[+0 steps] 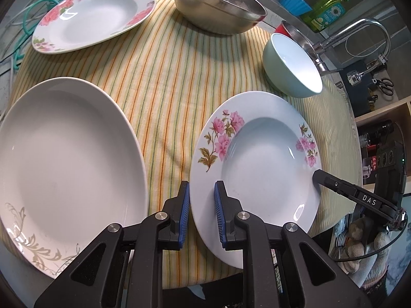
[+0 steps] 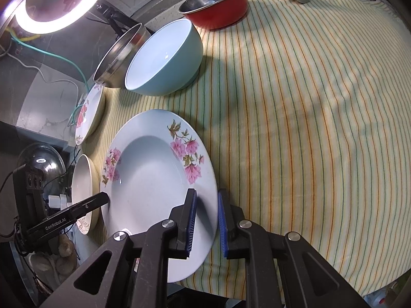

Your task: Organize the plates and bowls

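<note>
Striped cloth [image 1: 164, 82] as the landmark. Pink-flowered plate [image 1: 257, 169] on its near edge, part overhanging; plain white plate [image 1: 69, 164] beside it, mint bowl [image 1: 292, 64] beyond. Left gripper [image 1: 201, 200] straddles the plate's left rim, right gripper [image 2: 206, 213] the opposite rim; both narrow, rim between the pads, contact not certain. Likely a two-handed lift

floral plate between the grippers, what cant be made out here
- Floral plate near rim: the left wrist view hides it behind the left gripper; the right wrist view hides it behind the right gripper.
- Whether the plate rests on the striped cloth or is lifted: unclear in both views.
- Red pot: mostly hidden in the left wrist view behind the green bowl.
</note>
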A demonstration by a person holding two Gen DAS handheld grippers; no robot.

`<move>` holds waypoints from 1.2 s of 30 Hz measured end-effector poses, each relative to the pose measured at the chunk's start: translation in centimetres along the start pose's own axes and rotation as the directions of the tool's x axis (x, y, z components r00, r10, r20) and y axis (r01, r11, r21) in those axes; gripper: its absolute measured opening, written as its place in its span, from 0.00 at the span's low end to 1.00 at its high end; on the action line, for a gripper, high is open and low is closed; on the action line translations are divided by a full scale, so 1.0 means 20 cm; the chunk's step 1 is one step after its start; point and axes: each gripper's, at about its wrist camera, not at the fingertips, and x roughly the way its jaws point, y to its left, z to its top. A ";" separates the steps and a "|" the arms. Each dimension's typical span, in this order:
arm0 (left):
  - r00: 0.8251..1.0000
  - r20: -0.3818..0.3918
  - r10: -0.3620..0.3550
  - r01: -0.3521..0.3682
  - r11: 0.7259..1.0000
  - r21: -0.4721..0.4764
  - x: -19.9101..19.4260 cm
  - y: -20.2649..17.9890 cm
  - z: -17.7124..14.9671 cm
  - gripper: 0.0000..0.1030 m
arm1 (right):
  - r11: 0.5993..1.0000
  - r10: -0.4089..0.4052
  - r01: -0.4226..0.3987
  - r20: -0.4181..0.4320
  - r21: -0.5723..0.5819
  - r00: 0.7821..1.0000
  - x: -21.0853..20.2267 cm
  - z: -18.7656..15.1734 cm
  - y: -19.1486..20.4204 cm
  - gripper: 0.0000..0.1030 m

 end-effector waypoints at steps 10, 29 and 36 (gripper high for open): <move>1.000 -0.003 0.004 -0.004 1.000 -0.001 -0.01 0.01 -0.01 0.17 | 1.000 -0.006 0.006 -0.007 -0.016 1.000 0.00 -0.01 0.01 0.15; 1.000 0.011 0.019 -0.019 1.000 0.008 -0.03 0.02 -0.03 0.17 | 0.999 -0.032 0.032 -0.005 -0.036 0.999 0.03 0.00 0.05 0.16; 0.999 0.034 0.021 -0.021 1.000 -0.005 -0.08 0.06 -0.04 0.17 | 0.997 -0.067 0.068 0.021 -0.029 0.998 -0.01 -0.01 0.05 0.22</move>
